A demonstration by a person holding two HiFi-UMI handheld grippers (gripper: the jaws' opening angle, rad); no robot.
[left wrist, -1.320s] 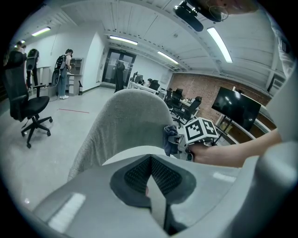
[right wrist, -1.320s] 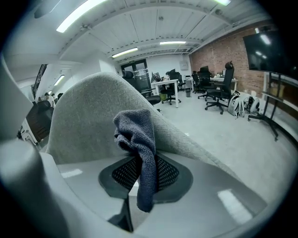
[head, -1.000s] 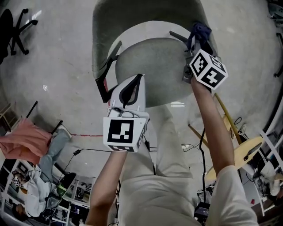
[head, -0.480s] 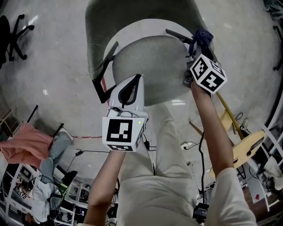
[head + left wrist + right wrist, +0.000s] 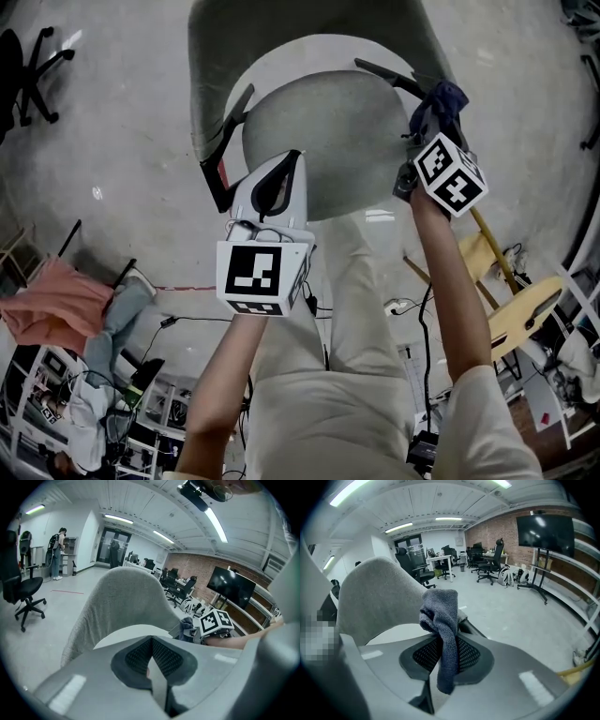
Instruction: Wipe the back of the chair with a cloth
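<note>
Grey knit cloth (image 5: 443,620), seemingly soft and light, hangs limp from your right tool (image 5: 441,660), clamped at its bunched middle; the chair back (image 5: 377,597) rises just ahead-left of it. Your left tool (image 5: 152,656) is closed, holding nothing.

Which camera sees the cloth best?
The right gripper view: the cloth sits in the middle, pinched in the right gripper and hanging down. The head view shows only a dark bunch beyond that gripper; the left gripper view shows a small bit far off.
</note>
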